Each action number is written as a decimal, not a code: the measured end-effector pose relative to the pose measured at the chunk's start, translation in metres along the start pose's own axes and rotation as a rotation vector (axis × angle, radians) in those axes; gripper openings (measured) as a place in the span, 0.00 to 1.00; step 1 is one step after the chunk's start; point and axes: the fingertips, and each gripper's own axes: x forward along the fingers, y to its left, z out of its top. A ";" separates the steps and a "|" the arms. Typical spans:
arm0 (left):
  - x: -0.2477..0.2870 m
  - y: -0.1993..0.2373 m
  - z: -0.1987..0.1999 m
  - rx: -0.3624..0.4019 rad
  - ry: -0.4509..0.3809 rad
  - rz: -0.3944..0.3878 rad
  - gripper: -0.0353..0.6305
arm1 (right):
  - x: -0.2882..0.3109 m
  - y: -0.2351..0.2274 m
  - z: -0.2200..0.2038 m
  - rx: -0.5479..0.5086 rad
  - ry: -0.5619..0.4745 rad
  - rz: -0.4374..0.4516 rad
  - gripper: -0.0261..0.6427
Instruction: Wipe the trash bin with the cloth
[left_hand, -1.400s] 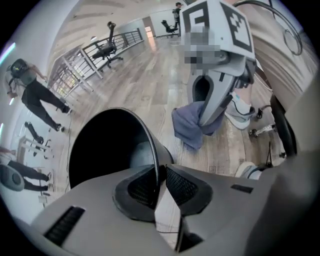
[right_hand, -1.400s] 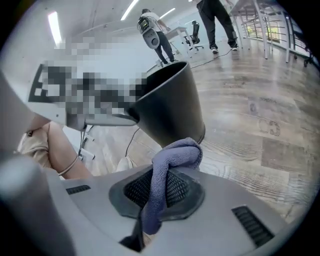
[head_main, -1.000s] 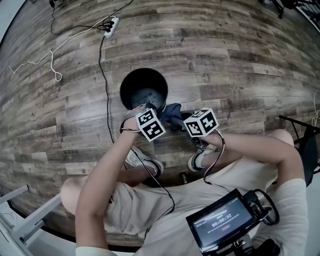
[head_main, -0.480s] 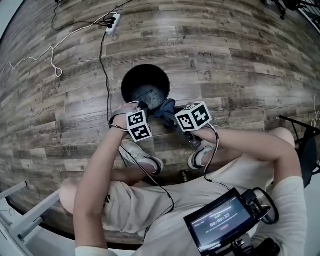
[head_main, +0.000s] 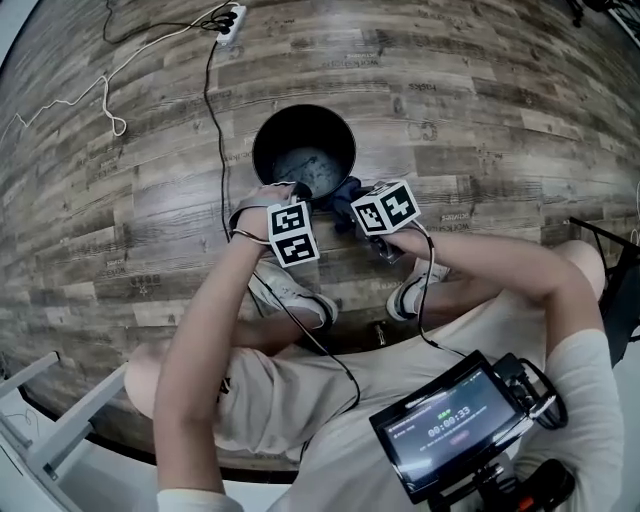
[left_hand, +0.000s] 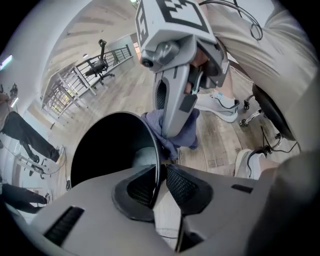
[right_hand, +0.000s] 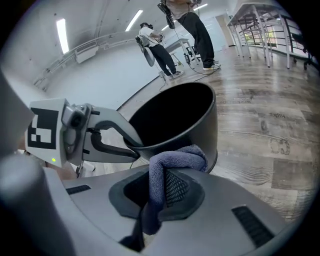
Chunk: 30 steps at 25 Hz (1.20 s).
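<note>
A black round trash bin (head_main: 262, 150) stands on the wood floor. My left gripper (head_main: 300, 192) is at its near rim. In the left gripper view the thin rim (left_hand: 159, 165) runs between the pads of the left gripper (left_hand: 161, 182), whose jaws are closing on it. A blue-grey cloth (right_hand: 172, 160) is pinched in my right gripper (right_hand: 157, 187), which is shut on it. The cloth (head_main: 345, 192) lies against the bin's outer wall (right_hand: 205, 130) just below the rim, to the right of the left gripper (right_hand: 125, 145).
A power strip (head_main: 228, 20) and loose cables (head_main: 212, 110) lie on the floor behind and left of the bin. The person's shoes (head_main: 295, 300) are close in front of it. An office chair (left_hand: 100, 70) and railings stand further off. People stand in the background (right_hand: 160, 45).
The right gripper has brought the cloth closer against the bin's side. The left gripper has shifted slightly left along the near rim.
</note>
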 end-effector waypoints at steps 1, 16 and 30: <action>0.000 0.001 0.000 0.005 -0.001 0.005 0.17 | 0.005 -0.004 -0.002 -0.002 0.006 -0.007 0.08; 0.002 -0.003 0.008 0.037 -0.006 0.008 0.15 | 0.100 -0.063 -0.073 -0.140 0.123 -0.101 0.08; 0.004 -0.003 0.006 -0.015 0.016 -0.027 0.15 | 0.088 -0.055 -0.093 -0.145 0.188 -0.076 0.08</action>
